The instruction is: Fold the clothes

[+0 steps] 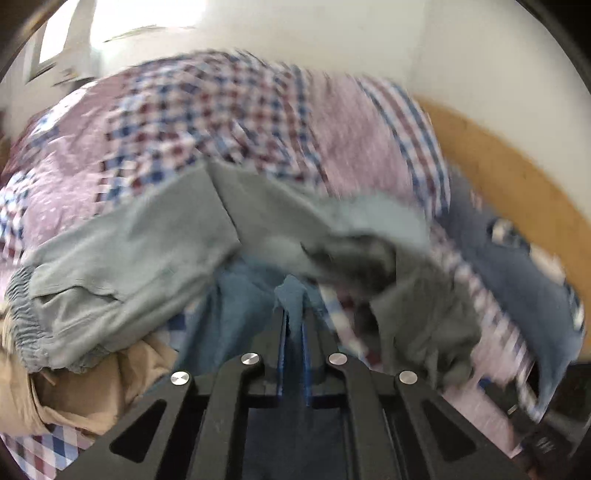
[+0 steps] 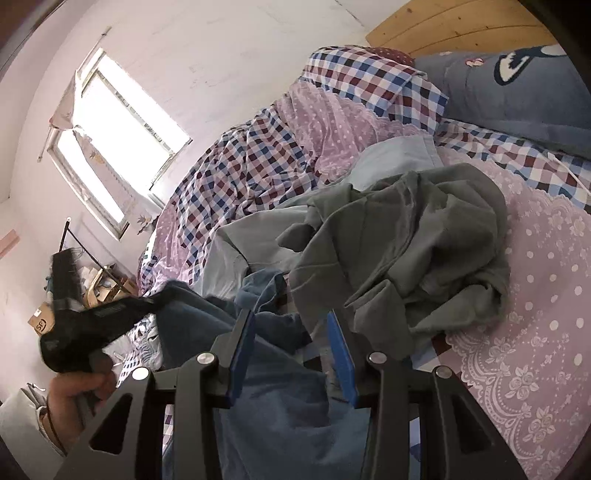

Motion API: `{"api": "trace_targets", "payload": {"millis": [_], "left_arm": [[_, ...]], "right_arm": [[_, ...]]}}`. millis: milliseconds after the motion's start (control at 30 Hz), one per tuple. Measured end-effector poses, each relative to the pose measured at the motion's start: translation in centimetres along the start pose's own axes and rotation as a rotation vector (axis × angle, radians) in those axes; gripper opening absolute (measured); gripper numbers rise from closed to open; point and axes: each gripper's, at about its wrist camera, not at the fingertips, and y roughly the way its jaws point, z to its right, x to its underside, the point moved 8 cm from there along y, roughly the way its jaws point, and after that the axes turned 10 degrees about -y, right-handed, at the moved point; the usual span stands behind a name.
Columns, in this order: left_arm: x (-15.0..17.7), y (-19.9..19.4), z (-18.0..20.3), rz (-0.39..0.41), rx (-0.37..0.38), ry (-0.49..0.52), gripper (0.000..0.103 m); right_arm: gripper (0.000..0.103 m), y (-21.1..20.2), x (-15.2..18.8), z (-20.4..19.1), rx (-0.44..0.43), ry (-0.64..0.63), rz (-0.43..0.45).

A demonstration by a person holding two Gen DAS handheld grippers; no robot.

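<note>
- The left tool (image 1: 293, 295) is seen closed on a fold of blue cloth (image 1: 236, 295); the fold is pinched between the blue pads (image 1: 282, 343) and stands up just ahead of the tips.
- In the right wrist view the left tool (image 2: 162, 295) is found to the left of the right tool, held by a hand (image 2: 74, 391), with the blue cloth (image 2: 280, 406) draped from its tip toward the right tool.
- The right tool (image 2: 291, 325) is observed with its jaws apart; the blue cloth lies between and beneath the fingers (image 2: 341, 354), and no grip on it is seen.
- A dark grey-green garment (image 2: 406, 243) is noted crumpled just ahead and to the right of the right tool, its lower edge touching the right finger.
- A pale grey-green garment (image 1: 122, 258) with a gathered waistband (image 1: 26, 325) is recorded ahead and to the left of the left tool, lying partly over the blue cloth.
- A tan garment (image 1: 74, 395) is seen below that waistband, left of the left tool.
- All clothing rests on a bed (image 2: 535, 332) covered by a checked and pink dotted quilt (image 2: 236, 166).
- A blue pillow (image 2: 517, 88) and a wooden headboard (image 2: 461, 26) are noted far ahead on the right.
- A window (image 2: 118, 147) is seen far to the left.
- The left wrist view is blurred on its right side.
</note>
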Motion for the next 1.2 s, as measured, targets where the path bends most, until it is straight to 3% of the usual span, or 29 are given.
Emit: {"api": "trace_targets", "payload": {"millis": [133, 300, 667, 833, 900, 1000, 1067, 1133, 1200], "left_arm": [[-1.3, -1.9, -1.3, 0.054, 0.017, -0.049, 0.006], [-0.3, -2.5, -3.3, 0.06, -0.001, -0.076, 0.006], [4.4, 0.0, -11.3, -0.025, -0.176, -0.194, 0.006], [6.8, 1.2, -14.2, -0.099, -0.297, -0.285, 0.007], [7.6, 1.4, -14.6, -0.111, -0.308, -0.312, 0.01], [7.8, 0.6, -14.1, -0.08, -0.316, -0.269, 0.02], [7.9, -0.3, -13.4, -0.057, -0.318, -0.236, 0.037], [8.0, -1.5, -12.5, -0.033, -0.308, -0.216, 0.046], [8.0, -2.8, -11.5, -0.007, -0.298, -0.205, 0.047]], "right_arm": [[0.044, 0.4, 0.3, 0.1, 0.013, 0.001, -0.018], [0.044, 1.0, 0.7, 0.4, 0.037, -0.004, -0.049], [0.044, 0.8, 1.0, 3.5, 0.108, 0.079, -0.077], [0.044, 0.4, 1.0, 4.8, 0.085, 0.155, -0.075], [0.044, 0.0, 0.7, 4.9, 0.102, 0.137, -0.071], [0.044, -0.6, 0.5, 5.2, 0.101, 0.138, -0.063], [0.044, -1.1, 0.3, 5.7, 0.107, 0.143, -0.056], [0.044, -1.8, 0.1, 6.1, 0.112, 0.149, -0.043], [0.044, -2.7, -0.3, 6.7, 0.12, 0.153, -0.022]]}}
